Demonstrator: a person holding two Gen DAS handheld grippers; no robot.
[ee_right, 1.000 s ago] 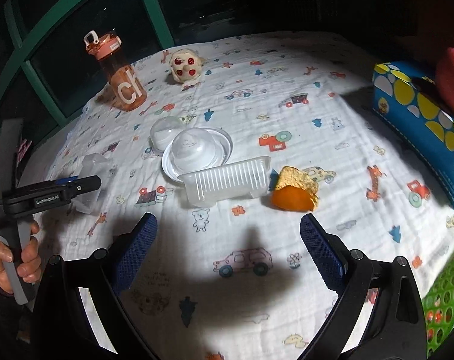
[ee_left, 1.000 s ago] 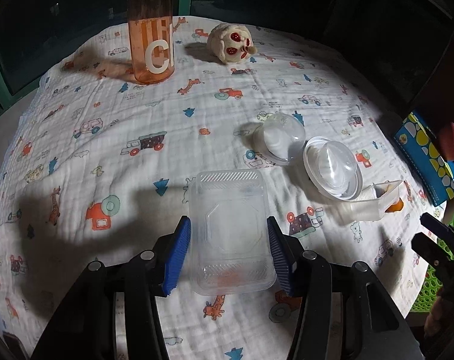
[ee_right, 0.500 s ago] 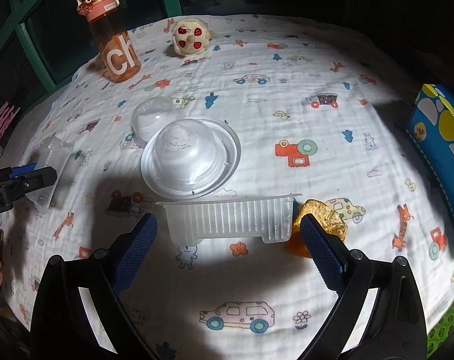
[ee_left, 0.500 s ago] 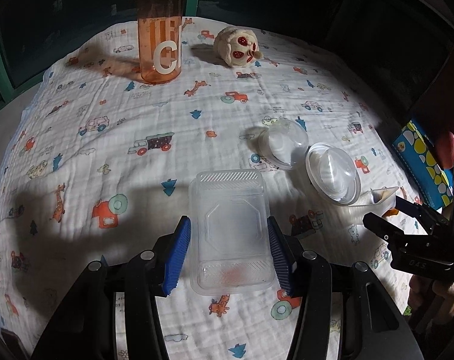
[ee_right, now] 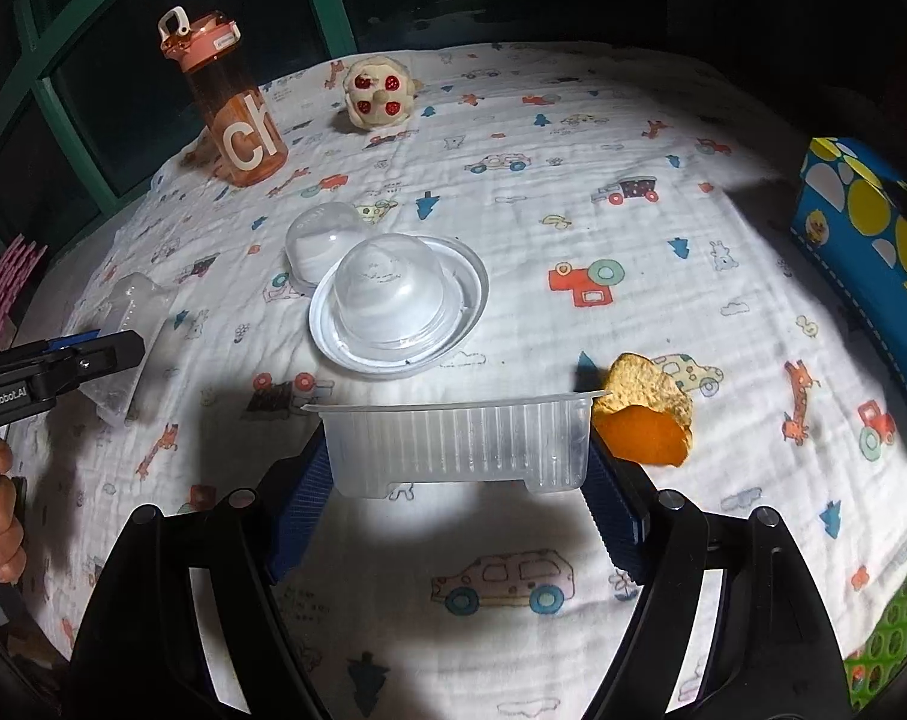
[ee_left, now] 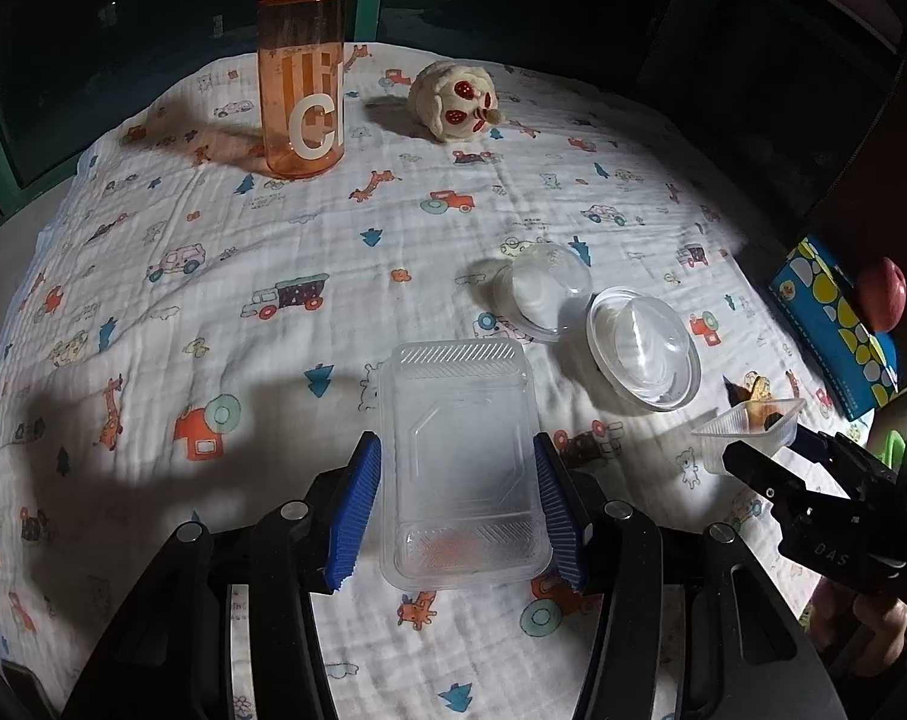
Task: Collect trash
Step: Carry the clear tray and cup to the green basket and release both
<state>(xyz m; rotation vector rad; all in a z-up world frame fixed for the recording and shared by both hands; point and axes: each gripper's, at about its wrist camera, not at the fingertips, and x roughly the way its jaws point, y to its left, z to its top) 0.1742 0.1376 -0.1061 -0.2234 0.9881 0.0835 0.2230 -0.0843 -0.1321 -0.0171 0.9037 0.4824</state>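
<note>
My left gripper is shut on a clear flat plastic lid, its blue pads against both long sides. My right gripper has its pads at both ends of a clear ribbed plastic tray; whether they press on it I cannot tell. An orange peel lies just right of that tray. A clear dome on a white plate and a smaller clear dome lid lie in the middle of the table. The right gripper and tray also show in the left wrist view.
An orange water bottle and a plush toy stand at the far side. A blue spotted box sits at the right edge. A green perforated basket is at the lower right. The patterned cloth covers the table.
My right gripper has moved forward and narrowed, so the ribbed tray now sits between its pads. My left gripper stays on the lid.
</note>
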